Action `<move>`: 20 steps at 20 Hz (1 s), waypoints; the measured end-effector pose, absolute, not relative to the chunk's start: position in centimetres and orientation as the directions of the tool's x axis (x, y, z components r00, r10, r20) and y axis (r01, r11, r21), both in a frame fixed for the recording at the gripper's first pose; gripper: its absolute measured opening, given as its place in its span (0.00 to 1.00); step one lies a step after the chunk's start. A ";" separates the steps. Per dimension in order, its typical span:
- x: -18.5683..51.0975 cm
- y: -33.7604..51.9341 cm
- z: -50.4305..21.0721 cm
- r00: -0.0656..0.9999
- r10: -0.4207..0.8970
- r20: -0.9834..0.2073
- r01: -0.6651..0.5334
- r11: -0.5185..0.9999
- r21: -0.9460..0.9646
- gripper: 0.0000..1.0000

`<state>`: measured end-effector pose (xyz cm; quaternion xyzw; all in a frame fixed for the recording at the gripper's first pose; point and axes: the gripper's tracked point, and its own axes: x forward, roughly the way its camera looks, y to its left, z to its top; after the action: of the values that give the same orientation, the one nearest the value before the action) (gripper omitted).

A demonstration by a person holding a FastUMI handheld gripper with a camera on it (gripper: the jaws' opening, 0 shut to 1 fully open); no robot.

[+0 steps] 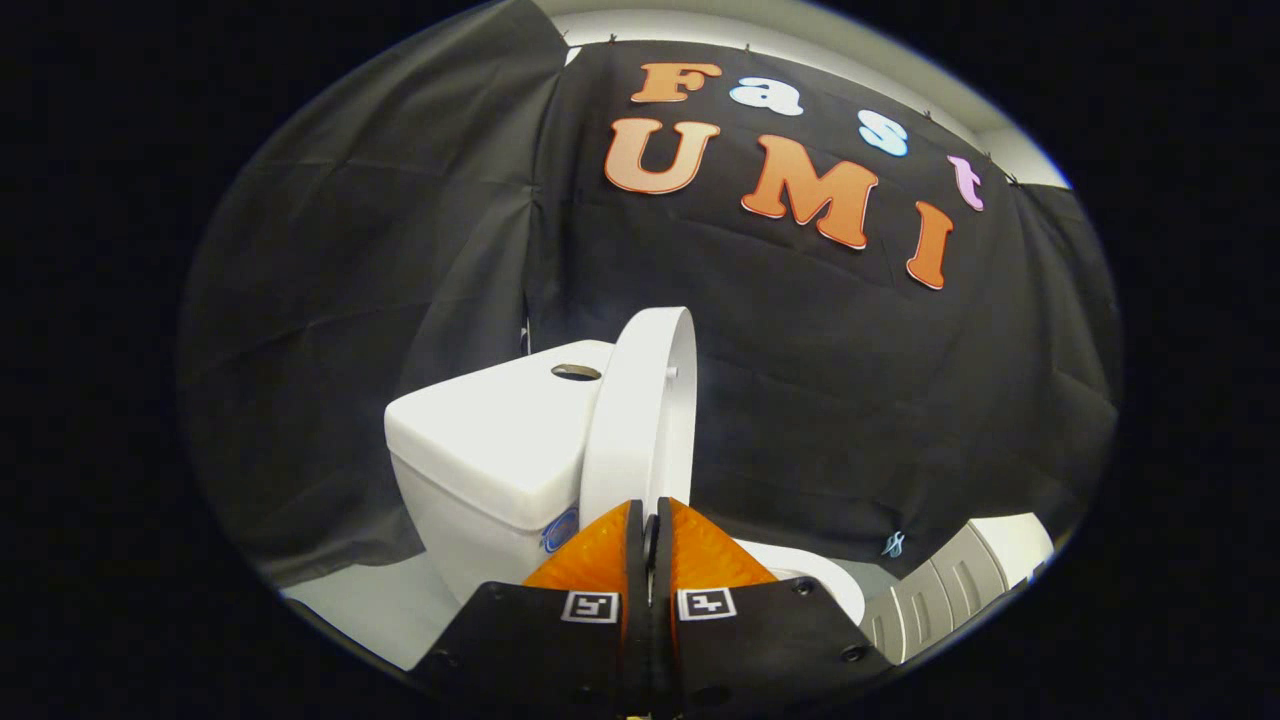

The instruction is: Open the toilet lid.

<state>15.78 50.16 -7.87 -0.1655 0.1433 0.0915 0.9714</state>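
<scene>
Nearest the camera, the gripper [650, 520] has its two fingers drawn almost together, with only a thin dark slit between them. The lower edge of the toilet lid [640, 420] runs down into that slit, so the fingers appear clamped on it — though the contact itself is hidden behind the finger tips and cannot be seen plainly.

The lid stands raised, nearly upright and seen edge-on, rising straight ahead of the fingers. Just beside the lid, on its left, is the tank [490, 450], its flat top bearing a round flush button [576, 372]; the lid's upper edge stands close to the tank's top, but whether they touch cannot be told. A small blue mark low on the tank front is half covered by the left finger.

To the right of the lid, a curved piece of the white seat or bowl rim [815, 580] peeks out past the right finger — the rest is blocked. Farther right sits a ribbed grey and white object [950, 585], cut off and hard to identify. Black cloth hangs behind the lid, with open room to the right of it.
</scene>
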 end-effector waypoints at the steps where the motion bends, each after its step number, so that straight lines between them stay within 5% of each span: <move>1: 15.7 50.2 -7.9 0.945 0.119 -0.306 -0.219 0.923 -0.317 0.08; 9: 15.8 50.4 -8.0 0.947 0.099 -0.306 -0.204 0.921 -0.331 0.09; 13: 15.8 50.8 -8.4 0.934 0.142 -0.329 -0.248 0.918 -0.309 0.36; 14: 15.8 50.7 -8.2 0.932 0.147 -0.330 -0.252 0.920 -0.301 0.57; 16: 15.8 50.3 -8.1 0.934 0.146 -0.326 -0.246 0.925 -0.291 0.73; 20: 15.5 49.4 -7.3 0.927 0.167 -0.335 -0.250 0.942 -0.222 0.88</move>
<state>15.49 49.39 -7.33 -0.1314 0.1577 0.1072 0.9728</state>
